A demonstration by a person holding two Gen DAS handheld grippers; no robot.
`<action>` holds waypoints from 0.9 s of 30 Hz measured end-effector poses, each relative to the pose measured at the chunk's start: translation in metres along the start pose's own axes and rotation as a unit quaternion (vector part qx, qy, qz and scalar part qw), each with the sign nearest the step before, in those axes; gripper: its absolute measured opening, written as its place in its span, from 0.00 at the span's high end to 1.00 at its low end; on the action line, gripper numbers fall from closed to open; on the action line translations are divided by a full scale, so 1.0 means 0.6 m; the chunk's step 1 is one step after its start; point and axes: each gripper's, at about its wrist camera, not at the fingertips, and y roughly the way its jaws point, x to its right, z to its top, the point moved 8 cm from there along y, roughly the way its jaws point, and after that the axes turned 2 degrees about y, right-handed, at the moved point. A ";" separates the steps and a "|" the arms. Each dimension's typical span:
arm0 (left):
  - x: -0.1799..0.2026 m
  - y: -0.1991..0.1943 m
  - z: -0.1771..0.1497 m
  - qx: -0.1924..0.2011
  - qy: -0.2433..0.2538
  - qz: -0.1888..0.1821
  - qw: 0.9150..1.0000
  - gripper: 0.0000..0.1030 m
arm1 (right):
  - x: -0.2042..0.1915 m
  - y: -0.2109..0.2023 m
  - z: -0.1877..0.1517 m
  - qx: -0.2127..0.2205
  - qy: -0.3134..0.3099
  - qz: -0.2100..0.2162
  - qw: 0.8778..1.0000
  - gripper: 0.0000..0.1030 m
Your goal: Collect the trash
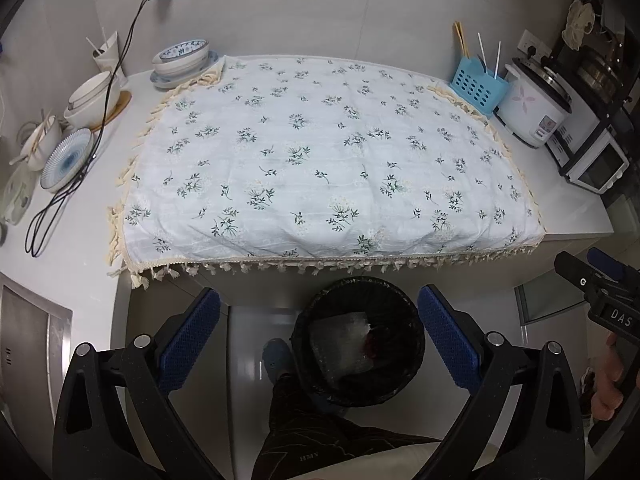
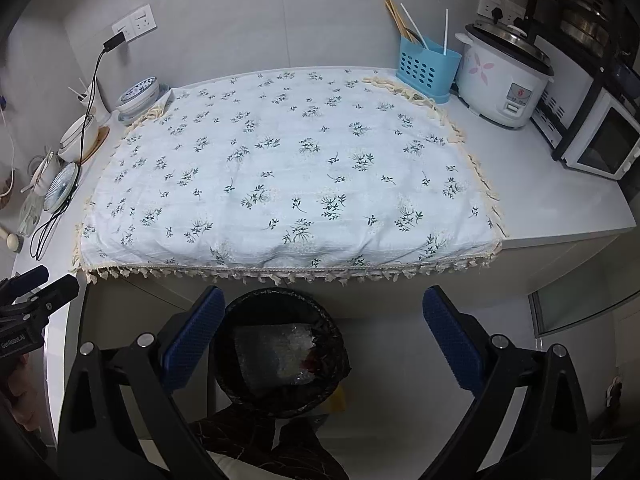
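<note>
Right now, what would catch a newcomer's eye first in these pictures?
The floral tablecloth spread over the white counter dominates. Below its fringed front edge stands a black trash bin holding clear plastic, seen between the open left hand-held gripper. A blue utensil basket sits at the back right beside a white rice cooker.

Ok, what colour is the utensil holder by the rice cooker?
Light blue, with holes; the holder shows best in the right wrist view.

Bin (image 1: 358,340) before counter (image 1: 576,216) — trash (image 1: 344,344) inside
</note>
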 end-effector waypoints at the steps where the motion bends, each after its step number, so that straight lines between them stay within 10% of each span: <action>1: 0.000 0.000 0.000 0.000 0.000 0.000 1.000 0.06 | 0.000 0.000 0.000 0.000 -0.001 -0.001 1.000 0.08; 27: -0.001 0.003 -0.002 0.000 0.003 -0.001 1.000 0.06 | 0.002 0.003 -0.003 -0.005 -0.001 -0.002 1.000 0.08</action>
